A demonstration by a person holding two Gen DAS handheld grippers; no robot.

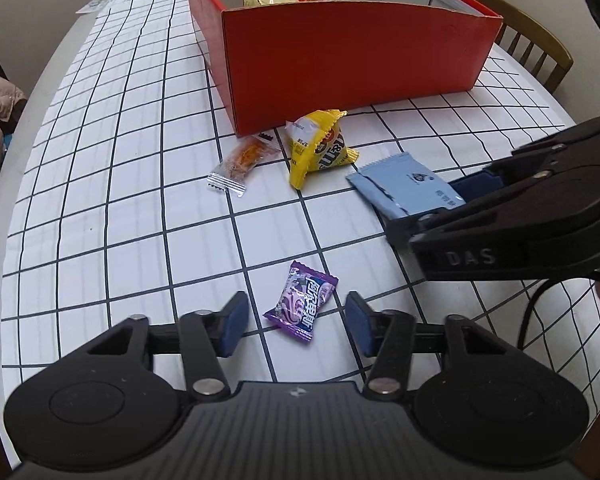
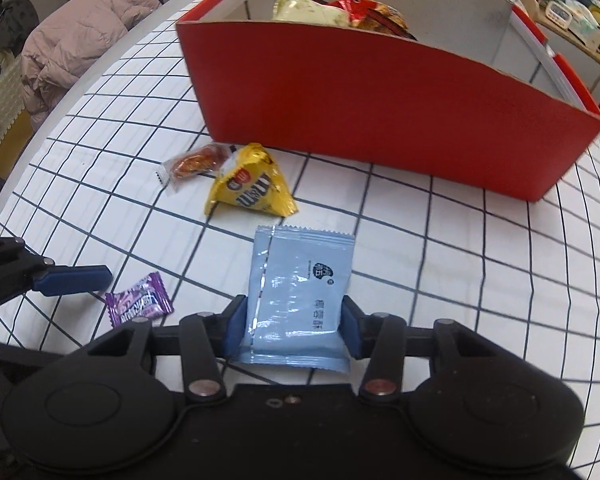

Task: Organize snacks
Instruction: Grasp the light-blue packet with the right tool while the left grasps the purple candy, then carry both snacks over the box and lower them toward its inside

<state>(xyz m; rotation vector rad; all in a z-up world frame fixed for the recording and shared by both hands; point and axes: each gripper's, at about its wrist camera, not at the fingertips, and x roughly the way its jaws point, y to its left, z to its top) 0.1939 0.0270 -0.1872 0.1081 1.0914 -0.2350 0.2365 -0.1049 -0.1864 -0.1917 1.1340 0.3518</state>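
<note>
My R gripper [image 2: 294,330] clamps the blue sachet [image 2: 300,292] for the far red box [image 2: 380,120]; L gripper [image 1: 296,324] spread wide, straddling the purple candy [image 1: 302,306].

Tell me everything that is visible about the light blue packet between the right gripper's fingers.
The light blue packet is a flat rectangular sachet, glossy like plastic film, with serrated sealed ends, a lengthwise seam and a small dark logo with printed characters. It looks sealed and only slightly crinkled. It lies flat on the checked tablecloth, long axis pointing toward the red box, just short of the yellow M&M's bag. The right gripper straddles its near end, one blue finger at each long edge; whether they press it yet is unclear.
</note>
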